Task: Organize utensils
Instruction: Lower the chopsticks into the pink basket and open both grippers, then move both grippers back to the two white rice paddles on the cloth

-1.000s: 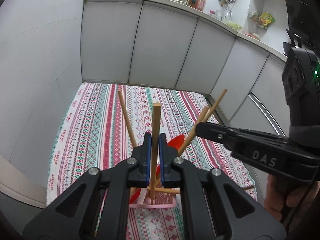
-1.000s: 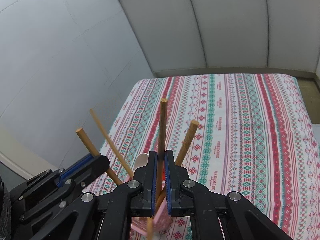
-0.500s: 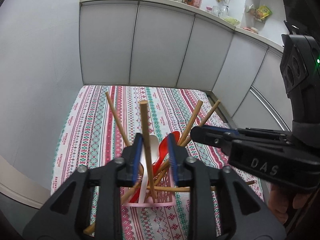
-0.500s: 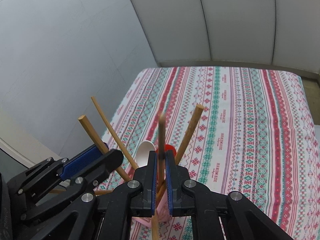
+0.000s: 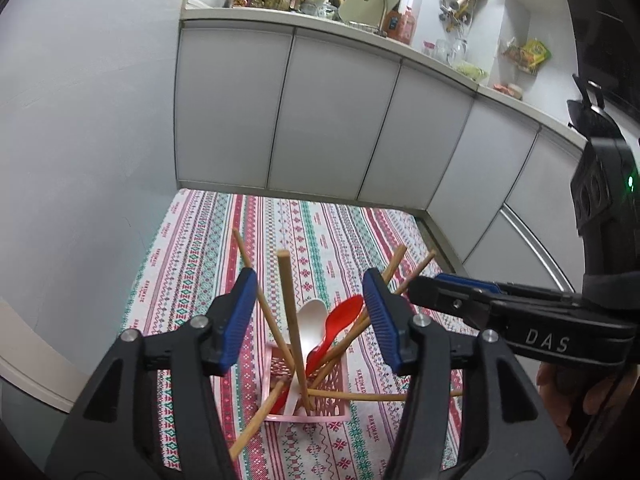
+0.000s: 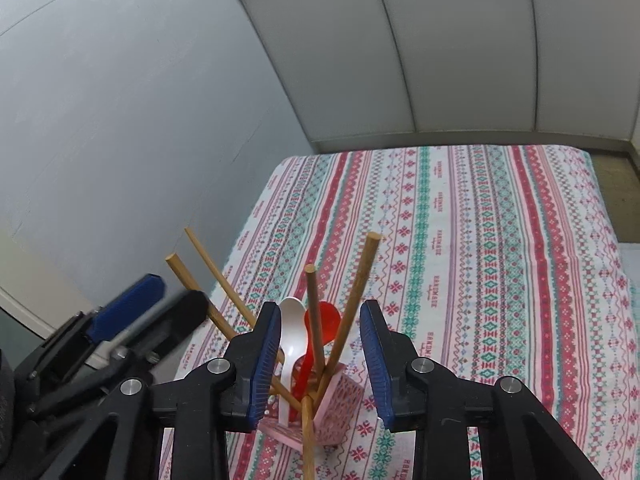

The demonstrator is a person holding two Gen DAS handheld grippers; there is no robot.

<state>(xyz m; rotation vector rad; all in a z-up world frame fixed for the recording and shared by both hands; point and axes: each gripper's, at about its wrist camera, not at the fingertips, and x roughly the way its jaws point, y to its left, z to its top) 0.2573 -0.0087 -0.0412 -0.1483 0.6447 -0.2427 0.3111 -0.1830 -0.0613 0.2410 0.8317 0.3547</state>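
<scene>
A pink perforated holder (image 5: 326, 394) (image 6: 340, 404) stands on the striped tablecloth. It holds several wooden chopsticks (image 5: 291, 320) (image 6: 314, 320), a white spoon (image 5: 311, 324) (image 6: 290, 332) and a red spoon (image 5: 340, 322) (image 6: 322, 326). My left gripper (image 5: 310, 312) is open above the holder, its pads either side of one upright chopstick without touching it. My right gripper (image 6: 320, 354) is open too, with chopsticks and spoons standing between its pads. The right gripper also shows in the left wrist view (image 5: 452, 292). One chopstick (image 5: 380, 397) lies across the holder's rim.
The striped tablecloth (image 6: 480, 240) covers a table set against a grey wall (image 5: 100, 160) and white cabinet doors (image 5: 328, 120). A counter with a sink, bottles and plants (image 5: 360, 12) runs above the cabinets.
Both grippers have opened and let go of the chopsticks they held. Those chopsticks now stand in the holder. Both grippers have pulled up and back a little.
</scene>
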